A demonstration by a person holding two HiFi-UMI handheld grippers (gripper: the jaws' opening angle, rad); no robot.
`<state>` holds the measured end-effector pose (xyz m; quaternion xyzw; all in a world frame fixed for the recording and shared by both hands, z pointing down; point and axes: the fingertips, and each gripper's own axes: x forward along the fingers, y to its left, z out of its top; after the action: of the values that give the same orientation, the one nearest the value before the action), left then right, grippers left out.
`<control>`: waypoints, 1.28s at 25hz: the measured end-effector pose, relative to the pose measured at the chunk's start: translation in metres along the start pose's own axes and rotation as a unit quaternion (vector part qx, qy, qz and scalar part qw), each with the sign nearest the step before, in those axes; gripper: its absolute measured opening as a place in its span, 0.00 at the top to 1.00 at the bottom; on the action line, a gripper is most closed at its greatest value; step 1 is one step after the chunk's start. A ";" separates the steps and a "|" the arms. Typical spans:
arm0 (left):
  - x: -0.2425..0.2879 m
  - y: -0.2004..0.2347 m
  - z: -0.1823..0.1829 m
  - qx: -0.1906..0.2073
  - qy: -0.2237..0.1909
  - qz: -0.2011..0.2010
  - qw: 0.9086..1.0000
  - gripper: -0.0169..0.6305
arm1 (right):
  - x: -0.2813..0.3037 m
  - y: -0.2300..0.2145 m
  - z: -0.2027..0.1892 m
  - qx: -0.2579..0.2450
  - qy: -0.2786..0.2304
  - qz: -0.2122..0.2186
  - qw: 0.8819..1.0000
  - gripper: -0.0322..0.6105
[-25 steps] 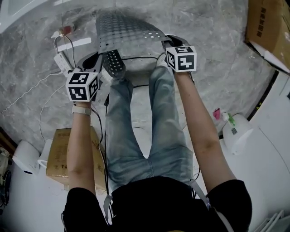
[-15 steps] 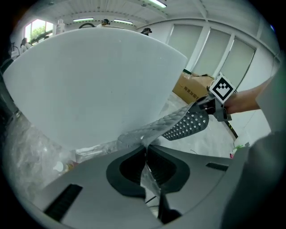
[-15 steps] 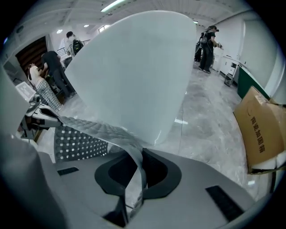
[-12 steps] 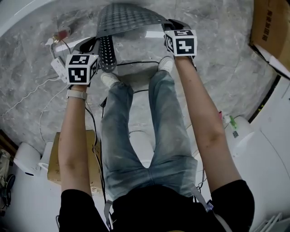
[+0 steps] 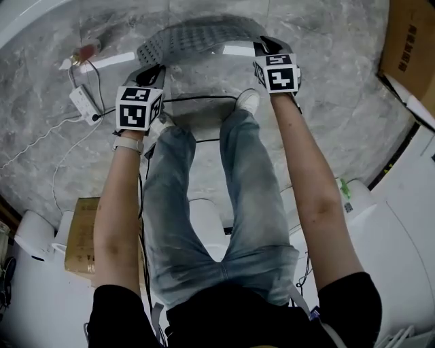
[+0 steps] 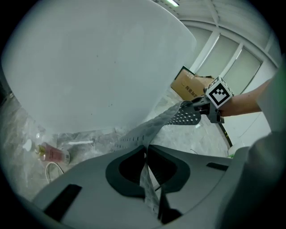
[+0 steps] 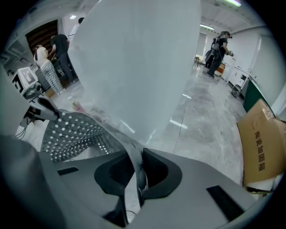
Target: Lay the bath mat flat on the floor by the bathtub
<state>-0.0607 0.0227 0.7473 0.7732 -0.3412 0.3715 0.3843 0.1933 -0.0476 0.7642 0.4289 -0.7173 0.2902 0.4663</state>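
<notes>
The grey perforated rubber bath mat [image 5: 197,34] hangs stretched above the grey marble floor [image 5: 326,88], close to the white bathtub [image 5: 27,20]. If one end is let go before it touches down, the mat will likely fold or twist. Its left end could also land on the white power strip [image 5: 85,102] near the tub's foot. The left gripper [image 6: 145,156] is pinched tight on one mat edge. The right gripper [image 7: 139,167] is clamped on the opposite edge, jaws slightly wider.
</notes>
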 end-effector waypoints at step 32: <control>0.101 -0.127 -0.195 -0.101 0.127 -0.023 0.986 0.72 | 0.035 0.003 -0.183 -0.154 0.189 0.074 0.967 0.84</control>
<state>0.0313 0.2238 0.8724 0.6844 -0.3077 0.4217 0.5090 0.2609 0.0907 0.8683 0.2352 -0.6817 0.2858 0.6311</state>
